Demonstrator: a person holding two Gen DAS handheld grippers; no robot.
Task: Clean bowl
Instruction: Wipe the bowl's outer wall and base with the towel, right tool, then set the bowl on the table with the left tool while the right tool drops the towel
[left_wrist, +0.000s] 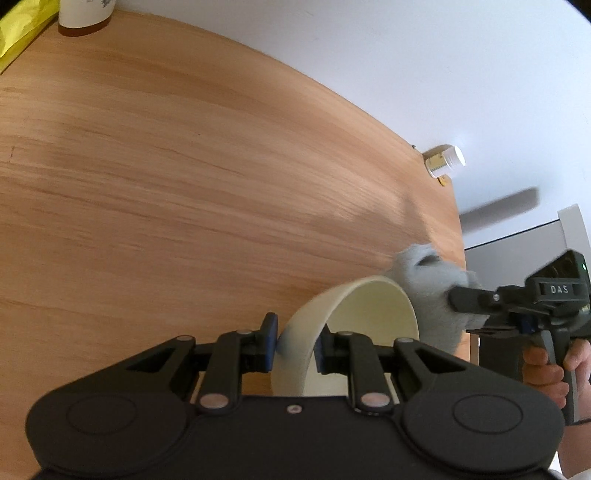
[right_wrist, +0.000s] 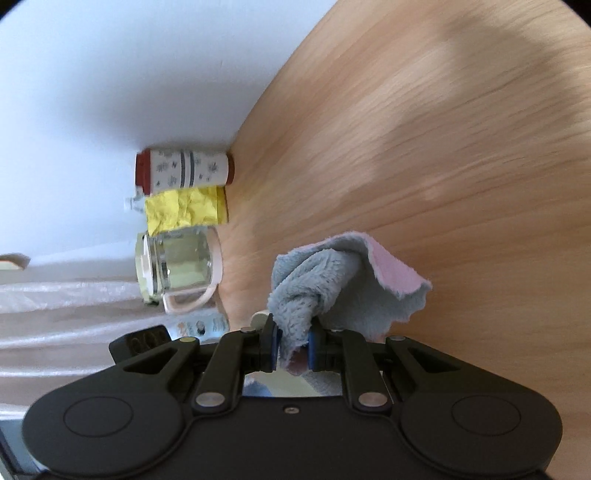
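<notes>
The cream-coloured, smooth plastic bowl (left_wrist: 354, 325) is lifted off the pale wooden desk (left_wrist: 184, 177) and tipped on its side, its wall pinched between the pads of my left tongs (left_wrist: 294, 345), one pad outside and one inside the rim. Its open mouth faces my right side, so the hollow lies straight across from my right tongs (right_wrist: 294, 345), which are closed on a bunched fluffy grey-blue cloth with a pink underside (right_wrist: 332, 284). In the left wrist view the cloth (left_wrist: 432, 291) touches the bowl's far rim and outer edge; I judge the wiping is under way, and the next stroke needs the cloth pushed leftward into the hollow while the left tongs hold steady. Nothing stands between cloth and bowl. Well apart, along the desk's back edge by the white wall, I see a white patterned canister with a red lid (right_wrist: 184, 171), a crumpled yellow packet (right_wrist: 184, 210) and a clear glass jug with a pinkish handle (right_wrist: 181, 273). A small white-capped bottle (left_wrist: 445, 160) stands at another corner.
</notes>
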